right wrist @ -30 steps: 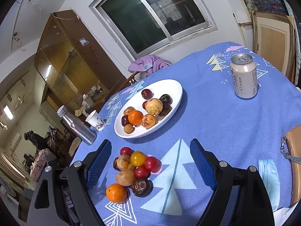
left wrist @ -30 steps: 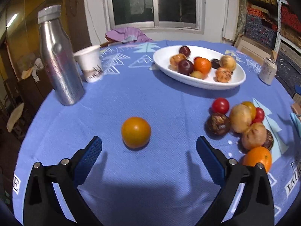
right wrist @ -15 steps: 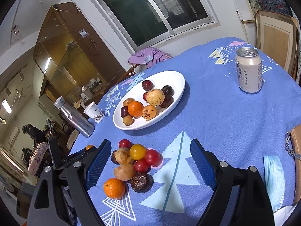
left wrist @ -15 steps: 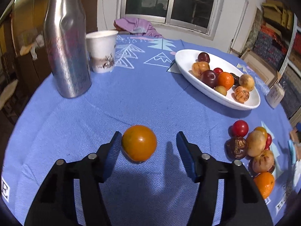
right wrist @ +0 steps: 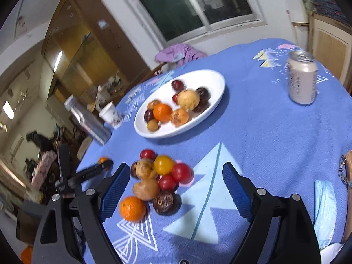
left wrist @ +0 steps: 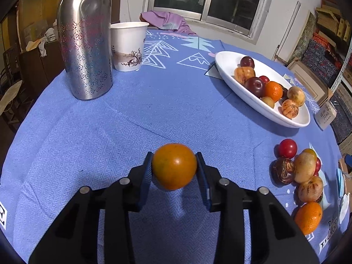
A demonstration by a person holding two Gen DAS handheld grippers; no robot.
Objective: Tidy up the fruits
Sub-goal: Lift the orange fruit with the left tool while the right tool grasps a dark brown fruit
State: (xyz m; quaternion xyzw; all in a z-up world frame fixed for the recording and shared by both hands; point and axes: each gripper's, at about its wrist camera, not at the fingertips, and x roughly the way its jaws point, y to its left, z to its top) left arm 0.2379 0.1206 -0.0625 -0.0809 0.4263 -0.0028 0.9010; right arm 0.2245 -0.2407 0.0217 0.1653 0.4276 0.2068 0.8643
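An orange fruit [left wrist: 174,166] rests on the blue tablecloth between the blue pads of my left gripper [left wrist: 173,160]. The jaws are closing and both pads touch its sides. The right wrist view shows that gripper [right wrist: 103,165] small at the left. A white oval plate [left wrist: 226,66] with several fruits stands at the back right. A pile of loose fruits [left wrist: 303,171] lies at the right. My right gripper [right wrist: 176,169] hovers open above that pile [right wrist: 154,180], with the plate [right wrist: 211,81] beyond it.
A steel bottle [left wrist: 85,39] and a paper cup [left wrist: 128,46] stand at the back left. A drink can [right wrist: 302,81] stands at the far right, and a blue face mask [right wrist: 325,211] lies near the right edge. A purple cloth [left wrist: 167,21] lies by the window.
My left gripper moved forward to the orange and its jaws came in from wide open to both sides of it. My right gripper edged slightly closer to the fruit pile, still open.
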